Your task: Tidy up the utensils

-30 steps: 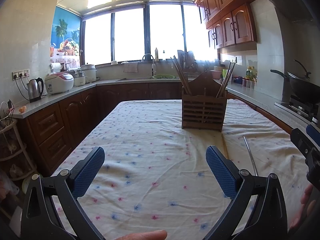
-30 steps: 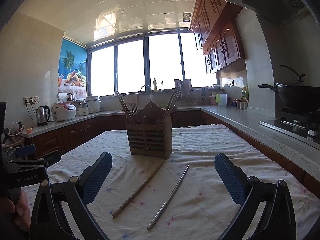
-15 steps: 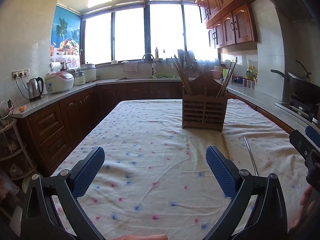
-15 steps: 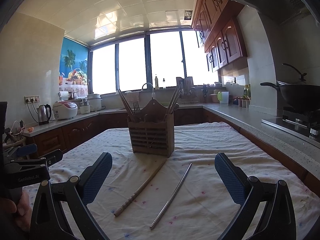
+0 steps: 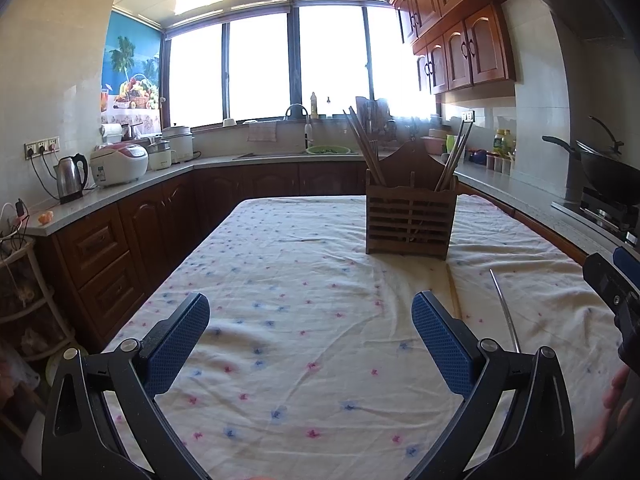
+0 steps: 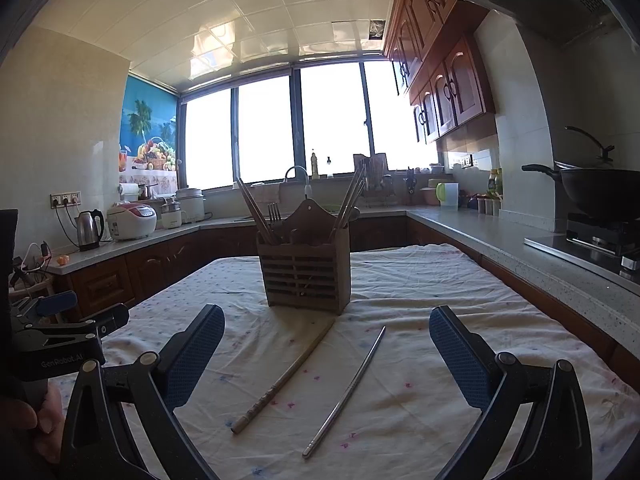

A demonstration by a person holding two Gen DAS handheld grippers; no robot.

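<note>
A wooden slatted utensil holder (image 6: 304, 276) (image 5: 410, 220) stands on the cloth-covered table, with chopsticks and a fork upright in it. In front of it lie two loose chopsticks: a wooden one (image 6: 286, 376) and a metal one (image 6: 346, 390) (image 5: 505, 310). My right gripper (image 6: 326, 348) hovers open just above them, the two sticks lying between its blue pads. My left gripper (image 5: 310, 338) is open over bare cloth, left of the holder, with nothing between its fingers. The left gripper's body (image 6: 60, 344) shows at the left edge of the right wrist view.
The table carries a white floral cloth (image 5: 300, 280). Counters run round three sides: a kettle (image 5: 71, 178) and rice cooker (image 5: 118, 164) at left, a sink tap (image 5: 296, 114) at the back, a wok (image 6: 600, 188) on the stove at right.
The right wrist view has tilted slightly down and moved a little nearer the two chopsticks. The left gripper has hardly moved. Both stay open.
</note>
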